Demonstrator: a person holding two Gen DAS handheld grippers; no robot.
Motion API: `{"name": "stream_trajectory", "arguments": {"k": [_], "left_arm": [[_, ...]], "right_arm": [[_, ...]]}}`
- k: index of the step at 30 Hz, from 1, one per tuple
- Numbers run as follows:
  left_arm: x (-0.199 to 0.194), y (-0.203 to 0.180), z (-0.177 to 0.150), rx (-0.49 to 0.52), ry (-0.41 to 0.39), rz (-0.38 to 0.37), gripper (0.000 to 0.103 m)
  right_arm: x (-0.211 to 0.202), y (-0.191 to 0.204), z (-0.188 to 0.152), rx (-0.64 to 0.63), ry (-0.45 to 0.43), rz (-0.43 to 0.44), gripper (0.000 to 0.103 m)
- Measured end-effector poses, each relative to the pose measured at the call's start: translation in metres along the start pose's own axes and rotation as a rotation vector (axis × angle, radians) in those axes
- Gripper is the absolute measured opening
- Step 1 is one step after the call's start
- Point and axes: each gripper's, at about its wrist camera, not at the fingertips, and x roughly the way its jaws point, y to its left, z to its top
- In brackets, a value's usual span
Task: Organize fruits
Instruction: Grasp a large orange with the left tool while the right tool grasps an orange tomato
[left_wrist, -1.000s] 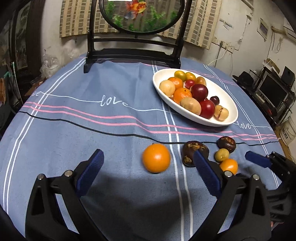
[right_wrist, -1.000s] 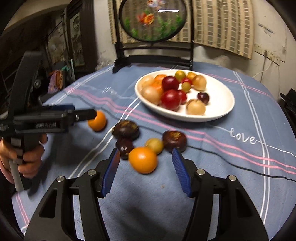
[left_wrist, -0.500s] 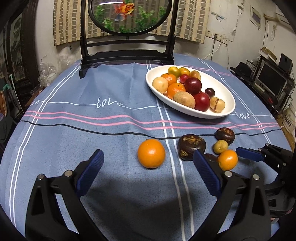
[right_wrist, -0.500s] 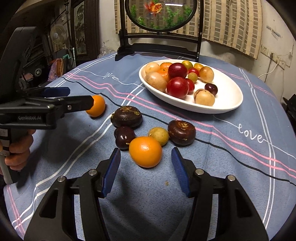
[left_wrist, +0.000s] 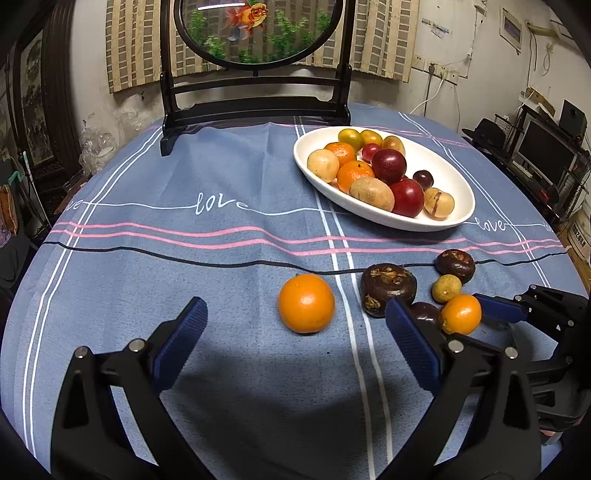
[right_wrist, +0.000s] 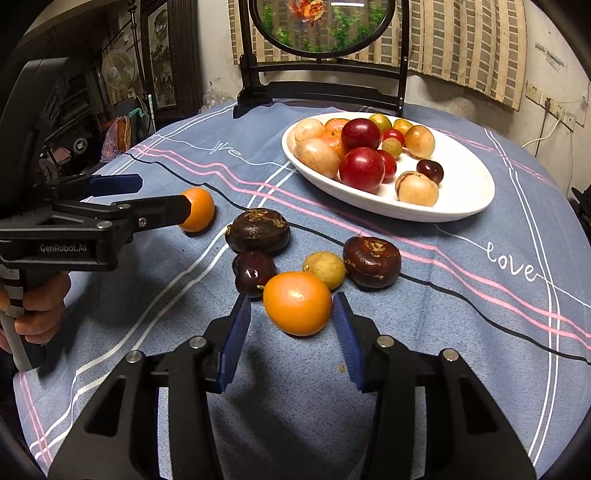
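A white oval plate (left_wrist: 458, 218) (right_wrist: 469, 199) holds several fruits. Loose on the blue cloth lie an orange (left_wrist: 306, 303) (right_wrist: 199, 209), a second orange (right_wrist: 297, 303) (left_wrist: 461, 314), two dark brown fruits (right_wrist: 258, 230) (right_wrist: 372, 261), a dark plum (right_wrist: 254, 272) and a small yellow fruit (right_wrist: 325, 269). My left gripper (left_wrist: 295, 332) is open, just short of the first orange. My right gripper (right_wrist: 291, 314) is open, its tips at either side of the second orange, not touching it.
A dark wooden stand with a round goldfish panel (left_wrist: 255, 33) stands at the table's far edge. The round table's edge drops off at left and right. Shelves and a monitor (left_wrist: 543, 151) are to the right of the table.
Both grippers have moved forward towards the fruits. The right gripper's tips now reach beside the second orange. No fruit has moved.
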Motion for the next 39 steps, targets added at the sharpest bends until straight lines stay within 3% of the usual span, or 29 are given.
{"name": "stream_trajectory", "arguments": {"k": [10, 14, 17, 20, 24, 28, 39], "left_arm": [[0.005, -0.001, -0.001, 0.034, 0.014, 0.012, 0.099], [0.008, -0.005, -0.002, 0.098, 0.021, 0.008, 0.099], [0.007, -0.013, -0.006, 0.178, -0.014, 0.057, 0.097], [0.008, -0.014, -0.007, 0.193, -0.016, 0.062, 0.090], [0.014, -0.007, -0.006, 0.166, 0.017, 0.036, 0.070], [0.020, -0.005, -0.006, 0.162, 0.031, 0.030, 0.065], [0.026, -0.010, -0.007, 0.171, 0.057, -0.038, 0.039]], "right_arm": [[0.000, -0.002, 0.001, 0.017, 0.003, -0.015, 0.039], [-0.011, -0.005, 0.002, 0.028, -0.042, -0.033, 0.039], [-0.019, -0.012, 0.004, 0.070, -0.067, -0.023, 0.039], [-0.019, -0.016, 0.004, 0.086, -0.066, -0.041, 0.038], [-0.020, -0.018, 0.003, 0.093, -0.064, -0.052, 0.038], [-0.020, -0.019, 0.003, 0.096, -0.070, -0.060, 0.038], [-0.020, -0.020, 0.003, 0.098, -0.072, -0.069, 0.038]]}}
